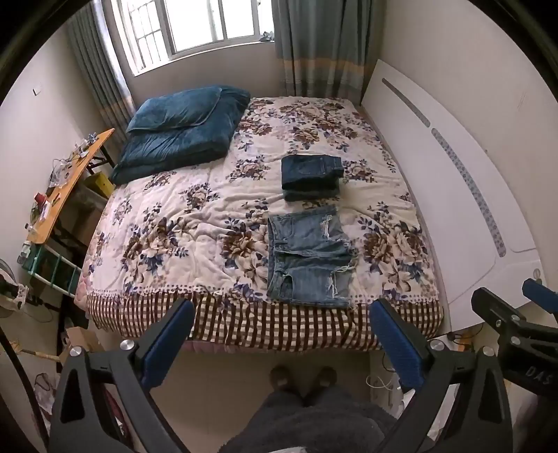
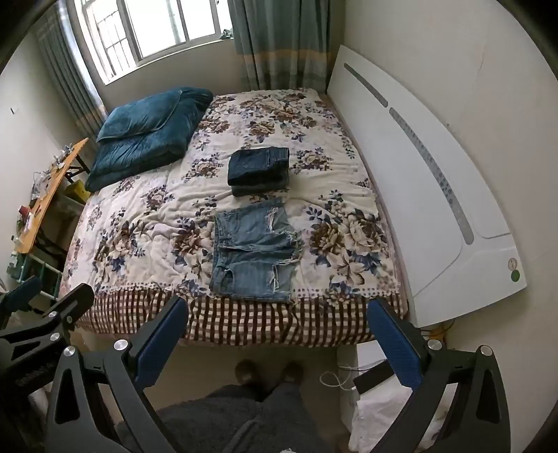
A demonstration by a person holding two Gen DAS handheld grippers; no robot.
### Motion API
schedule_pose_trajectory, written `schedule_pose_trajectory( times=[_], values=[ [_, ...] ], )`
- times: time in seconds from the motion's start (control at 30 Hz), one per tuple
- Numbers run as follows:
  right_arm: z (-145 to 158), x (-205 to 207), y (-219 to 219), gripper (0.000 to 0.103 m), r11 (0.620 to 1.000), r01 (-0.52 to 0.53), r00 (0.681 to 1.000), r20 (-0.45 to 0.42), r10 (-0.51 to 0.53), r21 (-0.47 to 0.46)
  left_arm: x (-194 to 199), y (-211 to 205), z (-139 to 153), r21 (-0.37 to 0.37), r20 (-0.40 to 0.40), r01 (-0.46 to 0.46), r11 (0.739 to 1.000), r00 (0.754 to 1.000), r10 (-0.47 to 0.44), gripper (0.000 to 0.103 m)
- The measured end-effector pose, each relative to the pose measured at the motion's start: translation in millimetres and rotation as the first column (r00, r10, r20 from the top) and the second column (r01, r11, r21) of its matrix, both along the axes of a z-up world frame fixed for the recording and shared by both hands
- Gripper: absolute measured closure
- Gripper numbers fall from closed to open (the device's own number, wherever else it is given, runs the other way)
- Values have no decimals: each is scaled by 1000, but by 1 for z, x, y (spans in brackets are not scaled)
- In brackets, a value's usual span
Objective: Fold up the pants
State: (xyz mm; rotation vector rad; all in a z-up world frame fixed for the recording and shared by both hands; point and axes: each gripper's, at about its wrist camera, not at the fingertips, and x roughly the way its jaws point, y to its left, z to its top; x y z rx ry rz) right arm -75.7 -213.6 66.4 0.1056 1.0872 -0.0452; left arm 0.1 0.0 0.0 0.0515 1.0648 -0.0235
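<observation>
- Blue-padded fingers, two per gripper; I read both grippers as held above the floor at the foot of the bed, aimed forward and down at it.
- Left gripper (image 1: 282, 334): fingers (image 1: 170, 343) spread wide, nothing between them. Its neighbour's finger shows at the right edge of my left wrist view.
- Right gripper (image 2: 275, 331): fingers (image 2: 394, 343) equally wide apart, holding nothing. It sits beside the left one, well apart from any cloth.
- Below both, I see the operator's two feet (image 2: 268, 373) on the floor, dark trousers above them.
- Bed (image 1: 244, 327): one, checked valance at the near edge, floral quilt (image 1: 167, 216) on top, lightly rumpled.
- Light denim shorts (image 2: 253, 254): one pair, lying flat and unfolded on the quilt at the near edge, right of centre, waistband to the left, frayed hems to the right.
- Folded dark jeans (image 2: 258, 170): one stack, I count two folded pieces, just beyond the shorts, near but not touching.
- Teal duvet (image 1: 178, 139): one, folded, with one matching pillow on it, at the far left corner.
- White headboard (image 2: 436, 195): one, along the bed's right side.
- Wooden side table (image 1: 66, 184): one, at the left, cluttered; items too small to count.
- Window (image 1: 195, 24): one, at the far wall, a curtain on each side.
</observation>
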Motion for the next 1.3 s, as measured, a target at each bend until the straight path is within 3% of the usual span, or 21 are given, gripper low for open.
schedule_pose_trajectory(
  times=[1.3],
  values=[
    [10, -3, -1, 0, 1000, -1, 1000, 5, 0, 5, 4, -3, 9, -6, 23, 4, 1000, 1000, -4, 0]
  ],
)
